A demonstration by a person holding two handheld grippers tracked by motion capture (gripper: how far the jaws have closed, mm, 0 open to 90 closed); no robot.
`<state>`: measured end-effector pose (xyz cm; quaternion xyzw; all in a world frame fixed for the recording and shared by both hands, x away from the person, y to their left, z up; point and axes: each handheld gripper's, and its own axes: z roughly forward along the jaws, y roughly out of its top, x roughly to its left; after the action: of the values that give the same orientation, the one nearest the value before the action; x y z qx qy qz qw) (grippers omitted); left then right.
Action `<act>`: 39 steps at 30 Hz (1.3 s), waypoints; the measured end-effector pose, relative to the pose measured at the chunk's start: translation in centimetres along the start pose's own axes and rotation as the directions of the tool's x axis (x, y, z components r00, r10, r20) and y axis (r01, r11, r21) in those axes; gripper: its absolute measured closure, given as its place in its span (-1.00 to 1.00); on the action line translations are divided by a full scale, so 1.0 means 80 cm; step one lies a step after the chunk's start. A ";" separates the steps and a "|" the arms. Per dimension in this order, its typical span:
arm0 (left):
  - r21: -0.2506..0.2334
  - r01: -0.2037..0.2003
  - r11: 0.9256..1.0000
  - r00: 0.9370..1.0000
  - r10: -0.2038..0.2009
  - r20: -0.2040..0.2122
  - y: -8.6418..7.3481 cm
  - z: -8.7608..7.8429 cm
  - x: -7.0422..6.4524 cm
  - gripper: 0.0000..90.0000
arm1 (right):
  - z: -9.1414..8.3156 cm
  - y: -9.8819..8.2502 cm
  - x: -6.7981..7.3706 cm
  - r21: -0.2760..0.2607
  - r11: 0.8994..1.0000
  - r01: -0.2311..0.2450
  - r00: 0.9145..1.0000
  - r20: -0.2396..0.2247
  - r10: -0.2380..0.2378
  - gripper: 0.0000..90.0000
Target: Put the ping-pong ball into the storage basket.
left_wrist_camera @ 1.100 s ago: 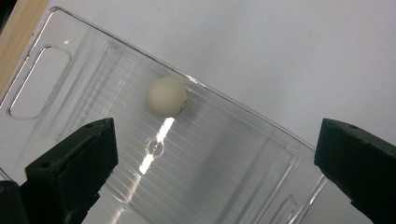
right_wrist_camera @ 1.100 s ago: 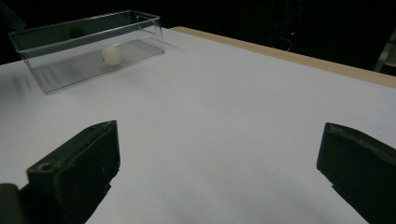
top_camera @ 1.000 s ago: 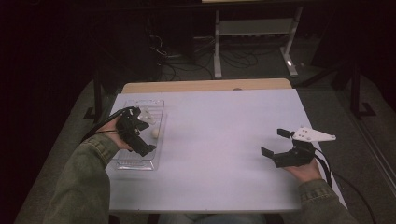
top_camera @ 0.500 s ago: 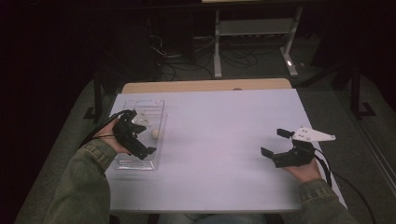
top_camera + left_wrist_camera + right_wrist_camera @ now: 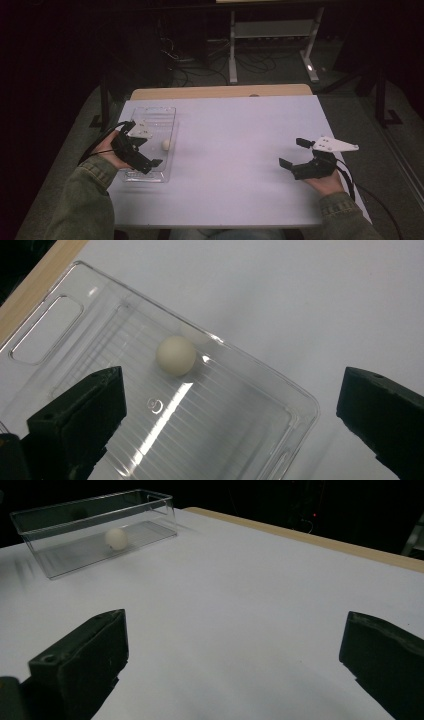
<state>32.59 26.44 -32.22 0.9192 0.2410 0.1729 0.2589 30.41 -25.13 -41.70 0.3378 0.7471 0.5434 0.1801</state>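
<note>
The room beyond the surface is dark, with a metal stand and loose cables on the floor at the far side. The surface is white with a wooden strip along its far edge. A clear plastic tray lies at the left side, long axis running near to far. A small white ball rests inside the tray against its right wall, about midway along. The left gripper is held over the near part of the tray, jaws wide apart and holding nothing. The right gripper is held low over the right side of the surface, well apart from the tray, jaws likewise spread and empty.
</note>
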 end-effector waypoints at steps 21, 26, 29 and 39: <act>-0.095 0.072 0.993 0.997 -0.073 -0.009 -0.044 -0.006 -0.006 -1.00 | 0.002 -0.001 0.000 0.006 1.000 -0.001 1.000 -0.003 0.001 -1.00; -0.136 0.100 0.986 0.995 -0.101 0.005 -0.052 -0.006 -0.008 -1.00 | 0.002 -0.001 0.000 0.007 1.000 -0.002 1.000 -0.001 0.002 -1.00; -0.160 0.116 0.980 0.993 -0.116 0.011 -0.057 -0.005 -0.009 -1.00 | 0.002 0.000 0.000 0.007 1.000 -0.002 1.000 0.000 0.002 -1.00; -0.222 0.151 0.963 0.988 -0.150 0.022 -0.072 -0.007 -0.015 -1.00 | 0.001 -0.001 -0.001 0.006 1.000 -0.009 1.000 0.002 0.009 -1.00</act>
<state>29.34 30.36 -35.21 0.8637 0.2886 0.1765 0.3735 30.48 -25.13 -41.79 0.3423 0.7471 0.5415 0.1773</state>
